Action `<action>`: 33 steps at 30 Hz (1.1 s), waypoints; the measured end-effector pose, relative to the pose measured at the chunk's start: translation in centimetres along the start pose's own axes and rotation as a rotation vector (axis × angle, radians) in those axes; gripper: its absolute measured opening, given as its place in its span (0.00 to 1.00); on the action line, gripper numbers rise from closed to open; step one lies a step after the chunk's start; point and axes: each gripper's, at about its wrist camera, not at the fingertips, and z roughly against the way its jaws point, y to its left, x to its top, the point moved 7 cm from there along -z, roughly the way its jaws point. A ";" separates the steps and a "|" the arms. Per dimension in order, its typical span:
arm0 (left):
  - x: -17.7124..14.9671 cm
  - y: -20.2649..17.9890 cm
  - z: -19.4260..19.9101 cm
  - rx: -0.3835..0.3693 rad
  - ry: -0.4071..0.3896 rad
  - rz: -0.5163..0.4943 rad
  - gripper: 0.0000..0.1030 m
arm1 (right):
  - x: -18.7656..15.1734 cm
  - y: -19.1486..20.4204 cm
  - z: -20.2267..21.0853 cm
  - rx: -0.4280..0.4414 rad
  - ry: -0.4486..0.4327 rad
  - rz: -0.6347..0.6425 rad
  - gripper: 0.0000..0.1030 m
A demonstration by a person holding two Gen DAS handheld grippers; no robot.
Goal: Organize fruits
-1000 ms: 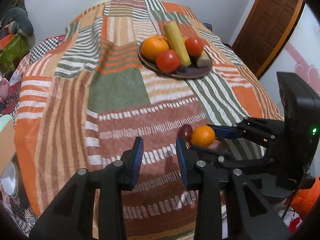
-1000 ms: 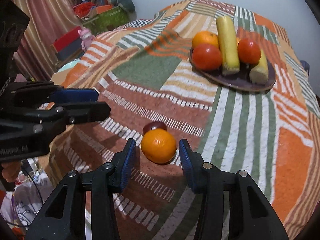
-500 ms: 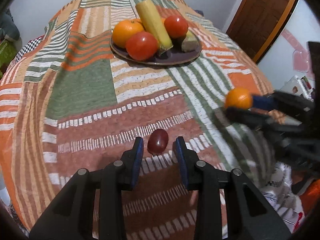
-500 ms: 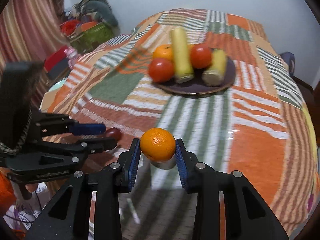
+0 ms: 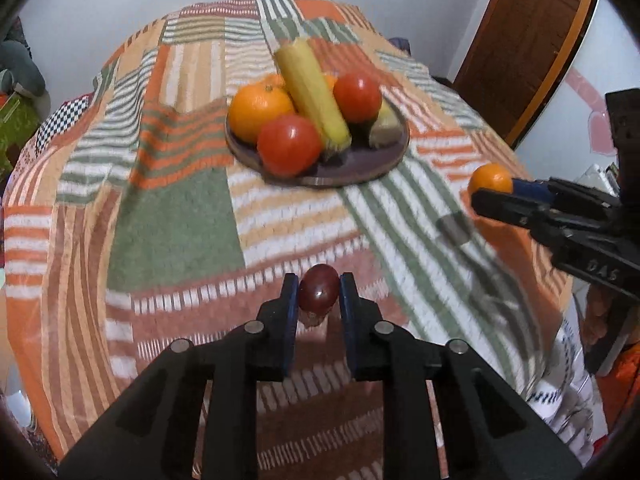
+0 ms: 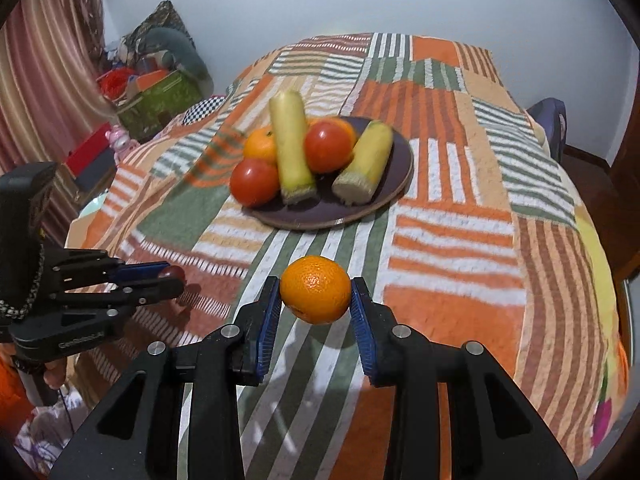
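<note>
My left gripper (image 5: 319, 292) is shut on a dark red plum (image 5: 319, 289), held just above the striped bedspread; it also shows at the left of the right wrist view (image 6: 170, 276). My right gripper (image 6: 315, 296) is shut on an orange (image 6: 315, 289) and holds it above the bedspread; the orange also shows at the right of the left wrist view (image 5: 490, 178). A dark round plate (image 6: 396, 180) farther back holds two tomatoes, oranges and two corn cobs (image 6: 290, 148).
The patchwork bedspread (image 6: 452, 216) covers the whole surface and falls off at the edges. A brown door (image 5: 532, 36) stands at the back right. Boxes and clutter (image 6: 156, 92) lie by the curtain at the left.
My right gripper closed on the orange and lifted it to the right. My left gripper moved onto the plum, closed on it and raised it. Both advanced toward the plate.
</note>
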 end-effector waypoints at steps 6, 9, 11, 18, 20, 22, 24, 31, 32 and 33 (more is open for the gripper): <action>3.6 -0.6 -0.1 -0.034 -0.047 0.000 0.19 | 2.1 -0.7 -0.7 0.002 -0.019 0.006 0.31; 4.9 -0.7 -0.5 -0.045 -0.062 0.004 0.19 | 2.8 -0.8 -1.4 0.007 -0.020 0.007 0.31; 5.4 -0.7 -0.8 -0.051 -0.064 0.006 0.19 | 3.2 -0.7 -1.9 0.014 -0.020 0.010 0.31; 6.8 -0.5 -2.4 -0.065 -0.064 0.010 0.19 | 4.3 -0.3 -4.0 0.026 0.000 0.035 0.31; 7.0 -0.5 -2.9 -0.069 -0.059 0.009 0.19 | 4.3 -0.3 -4.6 0.024 0.012 0.042 0.31; 7.2 -0.6 -3.6 -0.073 -0.051 0.007 0.19 | 4.4 -0.2 -5.2 0.024 0.023 0.047 0.31; 7.3 -0.6 -4.1 -0.072 -0.044 0.007 0.19 | 4.4 -0.3 -5.6 0.022 0.029 0.048 0.31; 7.3 -0.6 -5.0 -0.075 -0.033 0.009 0.19 | 4.1 -0.3 -6.9 0.029 0.057 0.052 0.31; 7.3 -0.7 -5.2 -0.071 -0.030 0.007 0.19 | 4.1 -0.3 -7.0 0.032 0.061 0.053 0.31; 7.3 -0.8 -5.4 -0.072 -0.028 0.007 0.19 | 4.0 -0.3 -7.1 0.033 0.059 0.055 0.31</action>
